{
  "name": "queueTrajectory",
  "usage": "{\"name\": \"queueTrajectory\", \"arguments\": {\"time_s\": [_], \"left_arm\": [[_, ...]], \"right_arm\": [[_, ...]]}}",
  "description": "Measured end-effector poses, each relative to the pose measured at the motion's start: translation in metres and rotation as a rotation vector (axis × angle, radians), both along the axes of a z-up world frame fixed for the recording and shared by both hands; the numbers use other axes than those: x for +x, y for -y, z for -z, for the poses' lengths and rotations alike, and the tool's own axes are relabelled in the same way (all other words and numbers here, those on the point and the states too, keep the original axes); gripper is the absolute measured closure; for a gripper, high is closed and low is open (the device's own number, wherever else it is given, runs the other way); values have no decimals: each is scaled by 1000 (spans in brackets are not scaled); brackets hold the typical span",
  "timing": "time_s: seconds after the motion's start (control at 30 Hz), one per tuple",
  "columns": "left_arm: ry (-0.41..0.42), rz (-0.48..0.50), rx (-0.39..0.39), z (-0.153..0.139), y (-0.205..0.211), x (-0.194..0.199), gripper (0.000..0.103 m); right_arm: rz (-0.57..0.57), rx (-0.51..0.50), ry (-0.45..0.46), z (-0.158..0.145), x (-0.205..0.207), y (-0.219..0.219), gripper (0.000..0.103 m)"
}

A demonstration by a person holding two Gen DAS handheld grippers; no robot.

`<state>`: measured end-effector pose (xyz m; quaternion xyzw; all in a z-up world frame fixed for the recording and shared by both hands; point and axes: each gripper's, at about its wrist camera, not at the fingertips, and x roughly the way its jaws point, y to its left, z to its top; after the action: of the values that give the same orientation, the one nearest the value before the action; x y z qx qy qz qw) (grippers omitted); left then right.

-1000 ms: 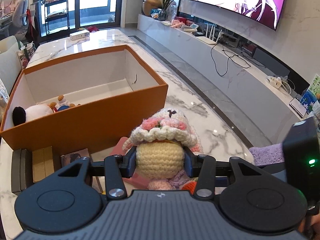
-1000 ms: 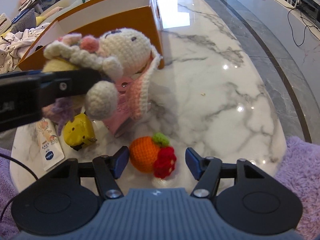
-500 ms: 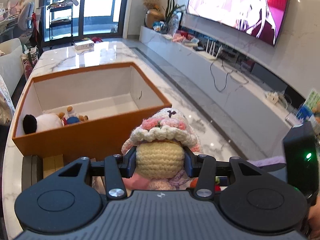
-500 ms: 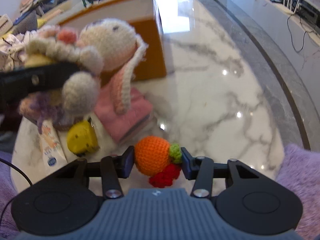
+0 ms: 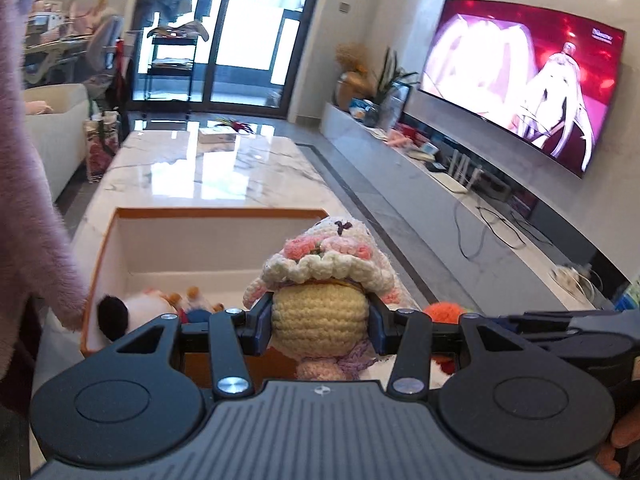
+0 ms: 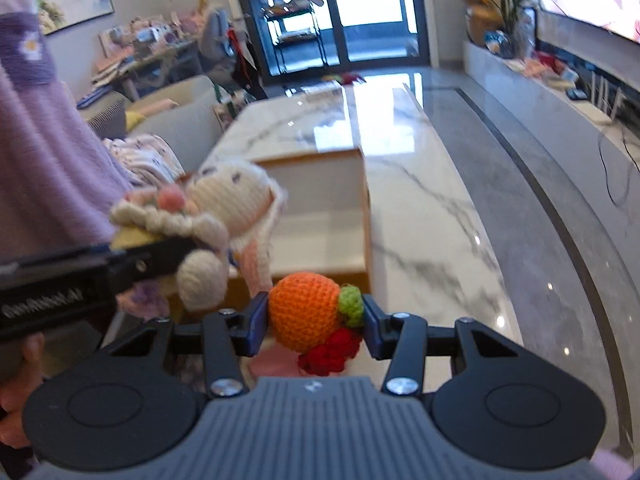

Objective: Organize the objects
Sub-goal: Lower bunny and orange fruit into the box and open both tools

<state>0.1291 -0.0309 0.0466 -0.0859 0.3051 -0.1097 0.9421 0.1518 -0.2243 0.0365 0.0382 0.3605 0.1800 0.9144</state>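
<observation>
Marble tabletop (image 6: 420,208) carries the orange box (image 5: 105,236), some toys already inside. Left gripper (image 5: 320,322) is clenched on the crochet doll (image 5: 318,280) just short of the box; right gripper (image 6: 310,316) clamps the crochet orange (image 6: 304,310) beside it. Soft yarn could slip from either grip — or the two close-set grippers could collide over the opening.

A long white marble worktop (image 5: 192,172) runs toward dark-framed glass doors (image 5: 240,32), bright with daylight. Right of the worktop lie a grey tiled floor (image 5: 384,220) and a low white cabinet (image 5: 452,196) under a big lit television (image 5: 520,76). Left of the worktop stands a pale sofa (image 6: 176,120).
</observation>
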Motion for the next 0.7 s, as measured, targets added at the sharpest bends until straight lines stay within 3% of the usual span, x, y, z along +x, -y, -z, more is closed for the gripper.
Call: {"name": "queueTrajectory", "arguments": {"time_s": [0.3, 0.7], "left_arm": [[-31, -58, -8, 3, -22, 43, 50], [-211, -44, 0, 63, -25, 92, 50]], "right_arm": [[-52, -17, 36, -17, 48, -24, 54], [-57, -12, -98, 26, 93, -30, 54]]}}
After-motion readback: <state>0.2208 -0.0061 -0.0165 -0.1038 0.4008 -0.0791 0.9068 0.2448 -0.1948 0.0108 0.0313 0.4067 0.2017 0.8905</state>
